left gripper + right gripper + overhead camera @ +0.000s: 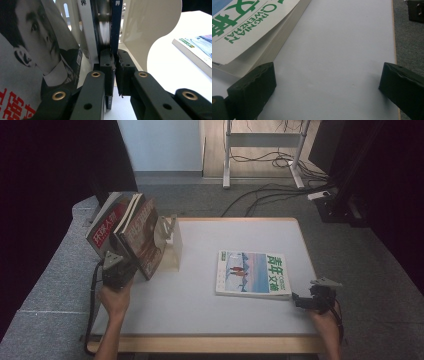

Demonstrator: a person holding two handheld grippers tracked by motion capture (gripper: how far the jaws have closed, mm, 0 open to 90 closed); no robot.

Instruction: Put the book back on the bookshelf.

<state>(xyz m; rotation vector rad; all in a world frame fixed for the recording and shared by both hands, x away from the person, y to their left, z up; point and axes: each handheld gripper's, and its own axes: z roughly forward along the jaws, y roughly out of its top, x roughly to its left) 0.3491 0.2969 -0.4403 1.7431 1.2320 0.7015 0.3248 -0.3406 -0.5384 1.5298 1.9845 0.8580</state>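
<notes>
My left gripper (129,266) is shut on the lower edge of a brown-covered magazine (146,237), which leans in a white rack (172,245). In the left gripper view its jaws (115,62) pinch that thin dark-blue-edged magazine (116,25). Another magazine (106,229) with red characters and a portrait cover (30,50) leans beside it on the left. A third magazine (252,273) with green characters lies flat on the table. My right gripper (299,300) stands open and empty by its near right corner. In the right gripper view, the jaws (327,80) straddle bare tabletop beside that magazine's corner (244,30).
The white table (200,305) has a wooden rim, and its right edge (395,50) runs close to my right gripper. The rack's curved white side wall (150,27) rises just right of the held magazine. Cables (270,195) and desk legs stand on the floor beyond.
</notes>
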